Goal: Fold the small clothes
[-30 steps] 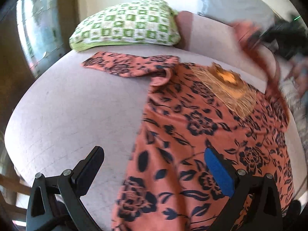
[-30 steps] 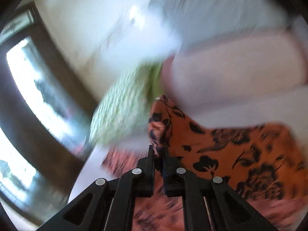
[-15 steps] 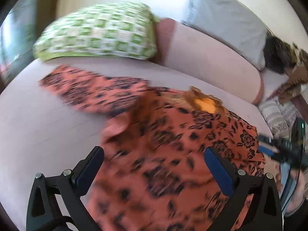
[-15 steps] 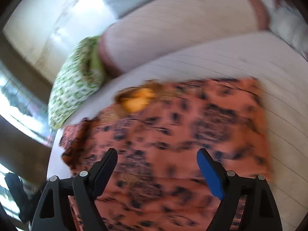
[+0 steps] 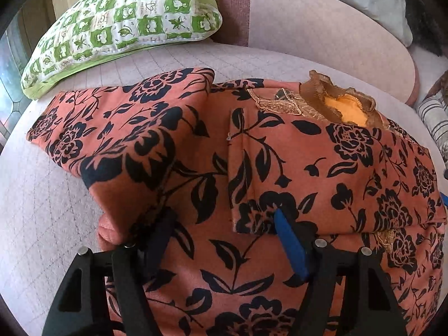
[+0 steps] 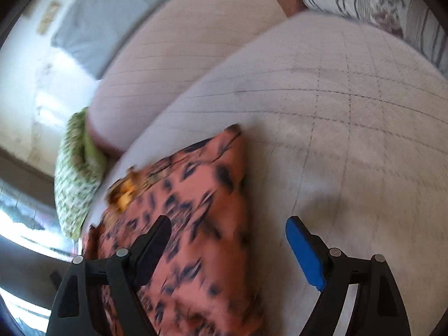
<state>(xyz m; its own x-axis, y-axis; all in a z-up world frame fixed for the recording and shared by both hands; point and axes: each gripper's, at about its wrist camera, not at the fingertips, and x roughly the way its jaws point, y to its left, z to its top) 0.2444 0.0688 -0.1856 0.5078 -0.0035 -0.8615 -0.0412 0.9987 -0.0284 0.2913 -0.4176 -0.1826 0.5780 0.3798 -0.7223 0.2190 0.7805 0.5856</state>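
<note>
An orange top with black flowers (image 5: 280, 151) lies on the pale sofa seat (image 5: 42, 210). Its gold frilled neck (image 5: 338, 103) is at the far right. Both sleeves lie folded over the body. My left gripper (image 5: 224, 224) is open, low over the cloth, its left finger (image 5: 159, 232) by the left sleeve's cuff, its blue pad (image 5: 288, 240) by the folded right sleeve's edge. In the blurred right wrist view, my right gripper (image 6: 226, 238) is open and empty, straddling the top's (image 6: 196, 210) right edge.
A green and white checked pillow (image 5: 126, 25) lies at the far left of the sofa, also in the right wrist view (image 6: 75, 179). The pink backrest (image 5: 322, 28) runs behind. A striped cushion (image 6: 378, 2) sits at the far right.
My right gripper let go of the sleeve, opened and moved to the top's right edge. My left gripper came down close over the cloth, and the left sleeve now lies folded in.
</note>
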